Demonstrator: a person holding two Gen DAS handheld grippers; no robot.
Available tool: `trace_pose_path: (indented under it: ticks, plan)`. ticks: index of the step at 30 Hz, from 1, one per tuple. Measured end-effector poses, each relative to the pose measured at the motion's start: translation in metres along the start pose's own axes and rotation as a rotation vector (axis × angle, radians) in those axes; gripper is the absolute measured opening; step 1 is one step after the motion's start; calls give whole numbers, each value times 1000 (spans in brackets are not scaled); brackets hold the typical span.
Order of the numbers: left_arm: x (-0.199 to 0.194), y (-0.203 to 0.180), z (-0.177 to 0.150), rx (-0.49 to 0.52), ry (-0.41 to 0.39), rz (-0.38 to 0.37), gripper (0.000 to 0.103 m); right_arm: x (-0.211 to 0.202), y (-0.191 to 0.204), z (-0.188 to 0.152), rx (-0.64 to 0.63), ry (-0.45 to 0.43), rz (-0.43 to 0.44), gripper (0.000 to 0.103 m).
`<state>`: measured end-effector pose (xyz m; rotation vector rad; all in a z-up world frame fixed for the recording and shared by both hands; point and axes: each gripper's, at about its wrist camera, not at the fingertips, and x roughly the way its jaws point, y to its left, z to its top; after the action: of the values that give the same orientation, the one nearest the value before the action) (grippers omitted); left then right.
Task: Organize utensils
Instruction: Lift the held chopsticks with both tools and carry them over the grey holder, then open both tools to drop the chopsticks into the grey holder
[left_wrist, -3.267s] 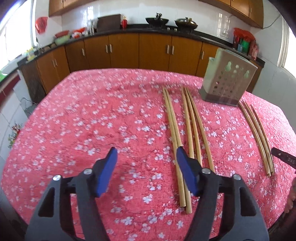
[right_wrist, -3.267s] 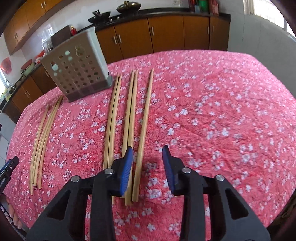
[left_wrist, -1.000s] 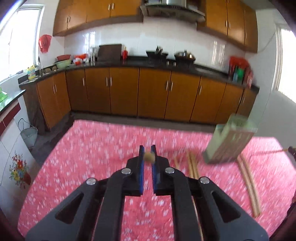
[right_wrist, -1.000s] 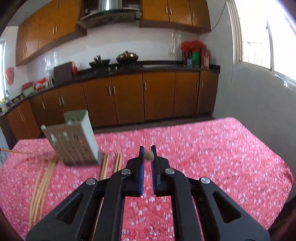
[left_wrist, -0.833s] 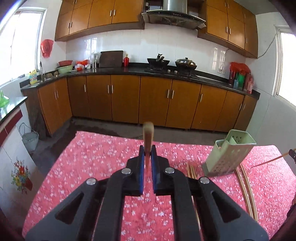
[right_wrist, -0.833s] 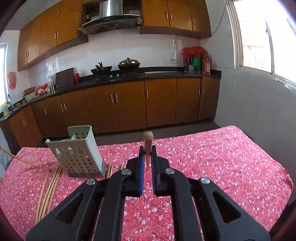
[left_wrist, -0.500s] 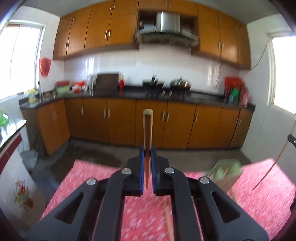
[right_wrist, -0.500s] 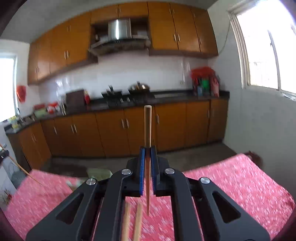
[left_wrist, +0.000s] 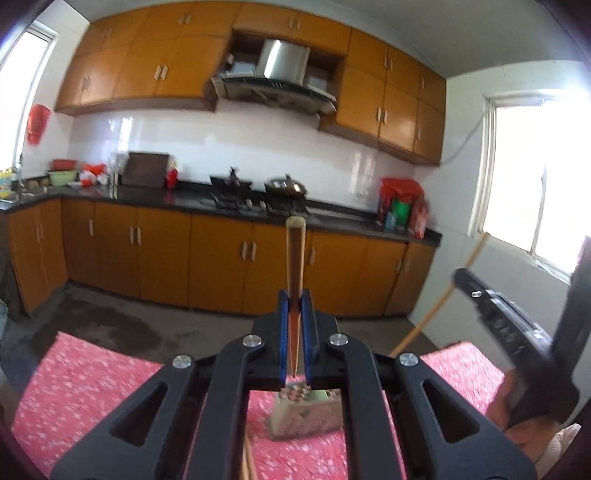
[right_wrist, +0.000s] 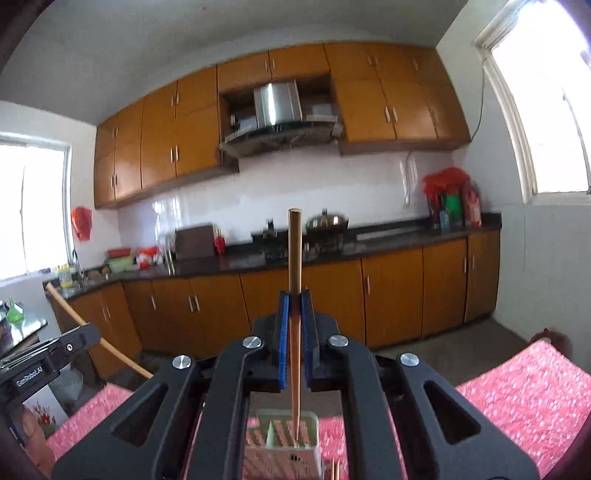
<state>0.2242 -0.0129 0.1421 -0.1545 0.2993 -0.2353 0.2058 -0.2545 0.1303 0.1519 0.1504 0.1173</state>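
Two grippers, left gripper (left_wrist: 294, 301) and right gripper (right_wrist: 294, 301), each clamp one upright chopstick: left chopstick (left_wrist: 295, 254), right chopstick (right_wrist: 295, 258), both raised nearly level above the perforated holder (right_wrist: 282, 443) on the red floral tablecloth (right_wrist: 517, 391)

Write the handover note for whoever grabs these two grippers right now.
Left gripper: shut on one chopstick, held upright.
Right gripper: shut on another chopstick, tip hanging over the open top of the utensil holder.
The holder stands on the red floral tablecloth.
Done: both sticks lifted.
Left: drop both into the holder, then gather the chopsticks remaining on the cloth.
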Motion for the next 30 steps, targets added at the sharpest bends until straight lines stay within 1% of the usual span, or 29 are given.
trace_pose_path:
  ticks: [2, 4, 8, 9, 10, 12, 14, 16, 19, 20, 21, 23, 24, 25, 26, 28, 29, 30]
  plan:
    - [15, -5, -10, 7, 39, -7, 8, 7, -3, -12, 10, 41, -2, 7]
    - [23, -4, -19, 13, 60, -4, 8, 11, -7, -20, 24, 74, 0, 7]
    - [38, 0, -29, 7, 94, 9, 8, 15, -6, -26, 29, 109, 11, 9]
    - [37, 1, -31, 7, 92, 14, 9, 14, -6, -27, 23, 113, 12, 15]
    - [38, 1, -30, 9, 88, 19, 12, 13, -5, -26, 21, 112, 9, 27]
    - [31, 5, -31, 8, 77, 27, 19, 7, -4, -24, 21, 97, 4, 36]
    - [22, 8, -29, -1, 51, 39, 29, 1, -6, -21, 23, 89, 2, 36]
    - [8, 16, -25, -21, 23, 51, 33, -11, -11, -15, 37, 73, 0, 36]
    - [-18, 31, -21, -53, -25, 78, 41, -31, -22, -13, 50, 55, -25, 37]
    - [-25, 37, -22, -59, -33, 92, 43, -41, -30, -16, 54, 61, -47, 37]
    - [-34, 43, -24, -61, -39, 113, 44, -42, -34, -19, 54, 74, -62, 37]
    - [-47, 57, -38, -53, -23, 179, 46, -45, -49, -41, 59, 161, -104, 37]
    - [-49, 64, -47, -48, -1, 211, 47, -42, -54, -55, 57, 216, -116, 37]
    - [-49, 73, -61, -41, 35, 244, 47, -37, -59, -75, 51, 295, -125, 36]
    - [-48, 81, -71, -38, 64, 264, 47, -33, -64, -90, 51, 352, -125, 34]
    - [-38, 96, -104, -34, 170, 303, 47, -22, -69, -131, 52, 507, -108, 15]
    - [-35, 102, -117, -35, 210, 309, 46, -17, -71, -155, 59, 586, -95, 13]
    - [-31, 107, -133, -40, 258, 308, 46, -15, -70, -173, 62, 635, -87, 11]
